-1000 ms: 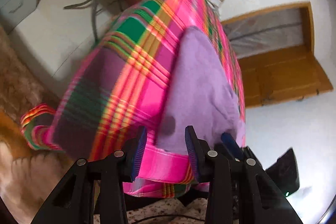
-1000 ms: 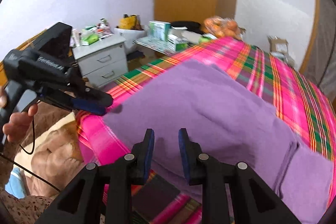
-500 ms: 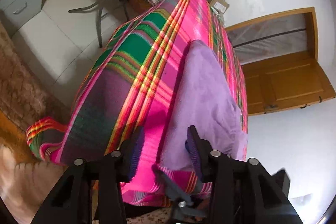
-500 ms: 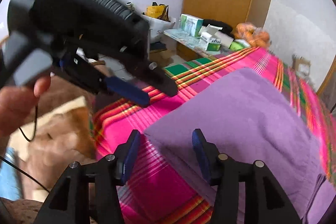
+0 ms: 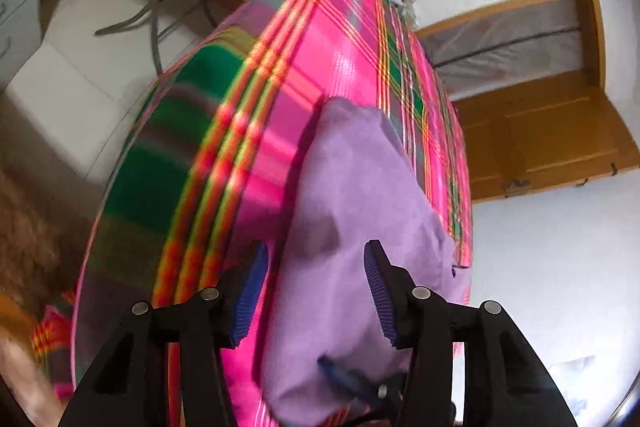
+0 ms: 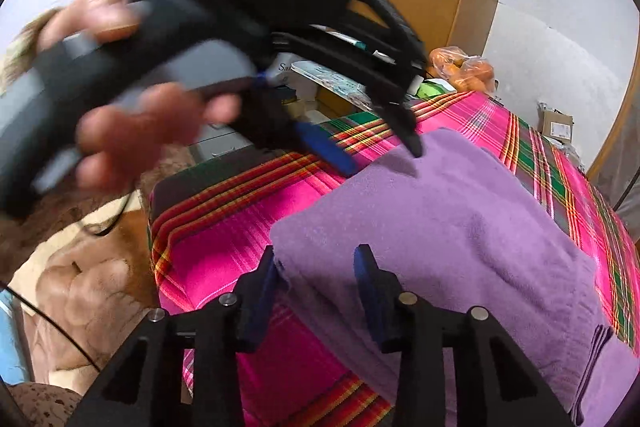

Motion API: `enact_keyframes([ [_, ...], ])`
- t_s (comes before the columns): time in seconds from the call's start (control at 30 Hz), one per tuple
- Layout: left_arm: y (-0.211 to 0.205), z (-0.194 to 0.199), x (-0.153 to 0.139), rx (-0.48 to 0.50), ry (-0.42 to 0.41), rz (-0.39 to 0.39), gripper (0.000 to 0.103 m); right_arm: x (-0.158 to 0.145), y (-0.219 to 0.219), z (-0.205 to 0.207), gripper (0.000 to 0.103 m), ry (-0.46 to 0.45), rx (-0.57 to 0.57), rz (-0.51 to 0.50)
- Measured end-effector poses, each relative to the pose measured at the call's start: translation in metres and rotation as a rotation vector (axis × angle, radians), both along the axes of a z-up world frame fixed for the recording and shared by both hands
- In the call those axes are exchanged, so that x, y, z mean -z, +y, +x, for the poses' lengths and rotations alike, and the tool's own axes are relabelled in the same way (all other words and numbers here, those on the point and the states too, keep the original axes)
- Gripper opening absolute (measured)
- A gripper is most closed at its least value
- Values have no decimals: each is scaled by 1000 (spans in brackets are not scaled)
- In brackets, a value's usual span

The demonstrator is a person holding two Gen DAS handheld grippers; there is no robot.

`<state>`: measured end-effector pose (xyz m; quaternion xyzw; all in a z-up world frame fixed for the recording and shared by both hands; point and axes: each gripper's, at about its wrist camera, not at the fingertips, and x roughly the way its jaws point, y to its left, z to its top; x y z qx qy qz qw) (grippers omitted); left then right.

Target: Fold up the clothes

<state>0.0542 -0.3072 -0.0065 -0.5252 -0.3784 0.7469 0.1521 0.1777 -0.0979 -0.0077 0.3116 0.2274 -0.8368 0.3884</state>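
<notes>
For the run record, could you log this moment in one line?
left gripper: opening, over purple garment | right gripper: closing at its corner, not yet pinching

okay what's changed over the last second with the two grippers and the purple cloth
The left gripper has swung across from the bed's edge to above the purple cloth, its jaws opening with nothing gripped. The right gripper has come to the cloth's near corner; its jaws widened and are now closing around that corner, not yet pinching it. The cloth lies on the plaid bedspread as before.
</notes>
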Motion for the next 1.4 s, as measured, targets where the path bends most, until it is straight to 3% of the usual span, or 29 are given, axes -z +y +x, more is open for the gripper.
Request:
enact_keyframes([
  [0.13,8,-32,1,37,11,17,52,0,2,-4,38,-23,-2,-17],
  [0.4,5,-75,8,-3,13,60,46,0,4,-8,38,-37,-23,-33],
  [0.5,7,-73,4,23,31,5,37,1,3,-10,38,-45,-30,-42],
  [0.73,12,-73,-1,57,35,-41,35,4,-1,-7,38,-53,-42,-55],
  [0.77,13,-72,-1,52,30,-50,31,4,-1,-7,38,-54,-42,-57],
  [0.83,13,-71,0,45,22,-87,13,3,0,-8,38,-57,-43,-61],
  [1.0,4,-71,5,19,-2,-50,12,4,6,-9,37,-56,-41,-74],
  [1.1,5,-69,3,11,-9,-65,12,3,9,-9,32,-55,-35,-75],
  [1.2,7,-69,1,-1,-25,-70,12,2,13,-10,20,-79,-29,-92],
  [1.4,10,-66,-9,-21,-32,-48,11,-5,21,-7,16,-82,-25,-123],
])
